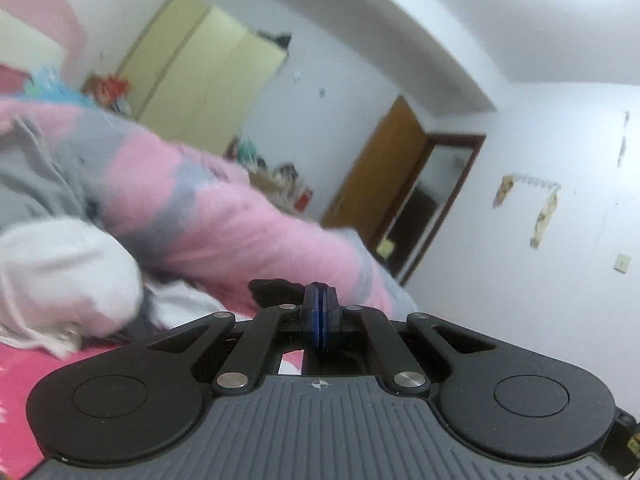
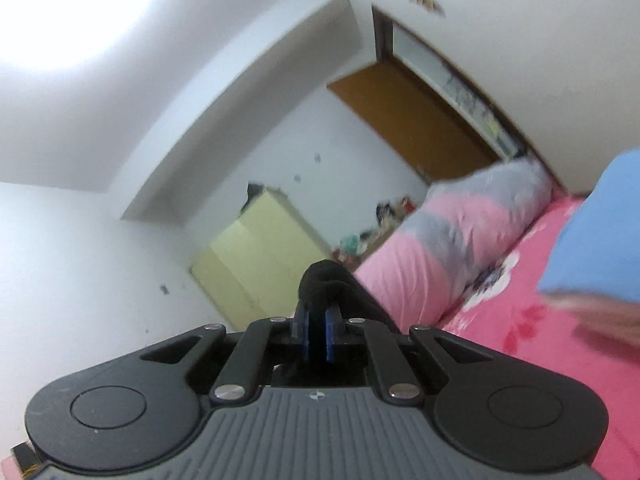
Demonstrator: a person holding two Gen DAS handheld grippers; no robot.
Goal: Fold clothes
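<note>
In the left wrist view my left gripper (image 1: 320,300) is shut, blue pads pressed together, with a bunch of black garment (image 1: 272,290) sticking out just left of its tips. The right wrist view shows my right gripper (image 2: 318,312) shut on a thick fold of the same black garment (image 2: 320,280), which bulges above the fingers. Both grippers are raised and tilted toward the walls and ceiling. A white garment (image 1: 60,272) and a grey garment (image 1: 32,184) lie crumpled on the pink bedsheet (image 1: 16,364) at the left.
A rolled pink-and-grey striped quilt (image 1: 248,224) lies along the bed's far side, also the quilt (image 2: 460,232) above the flowered pink sheet (image 2: 520,320). A blue sleeve (image 2: 592,232) and a blurred hand (image 2: 600,316) are at right. Yellow wardrobe (image 1: 200,80) and brown door (image 1: 384,168) stand behind.
</note>
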